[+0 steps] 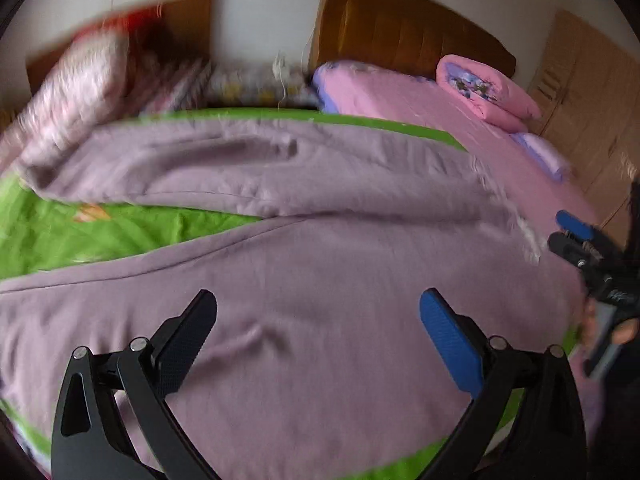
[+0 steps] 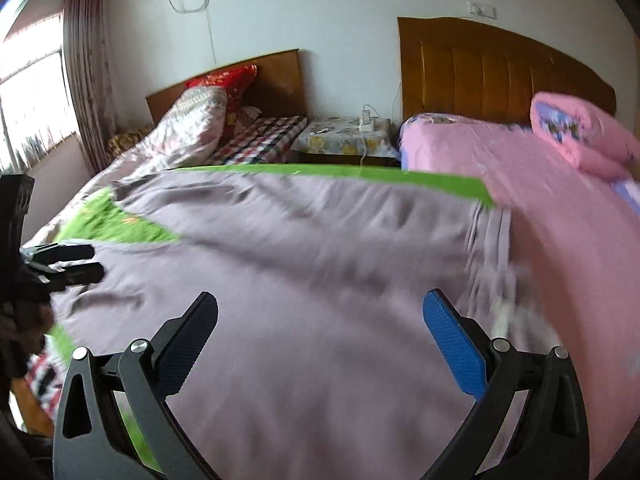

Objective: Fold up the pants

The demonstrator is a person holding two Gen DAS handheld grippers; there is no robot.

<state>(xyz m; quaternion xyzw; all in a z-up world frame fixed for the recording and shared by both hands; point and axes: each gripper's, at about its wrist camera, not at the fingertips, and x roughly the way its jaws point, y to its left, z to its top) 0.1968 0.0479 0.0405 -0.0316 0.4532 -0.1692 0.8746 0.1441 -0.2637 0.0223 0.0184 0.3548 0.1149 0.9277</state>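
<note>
Green bedspread under lilac pants, legs leftward, waistband right; left gripper and right gripper wide-open, empty.

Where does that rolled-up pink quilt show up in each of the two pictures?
Left wrist view: the pink quilt lies upper right, in front of the brown headboard.
Right wrist view: the pink quilt sits at the far right edge, below the headboard's right end.
Shared landmark: that tall brown headboard.
</note>
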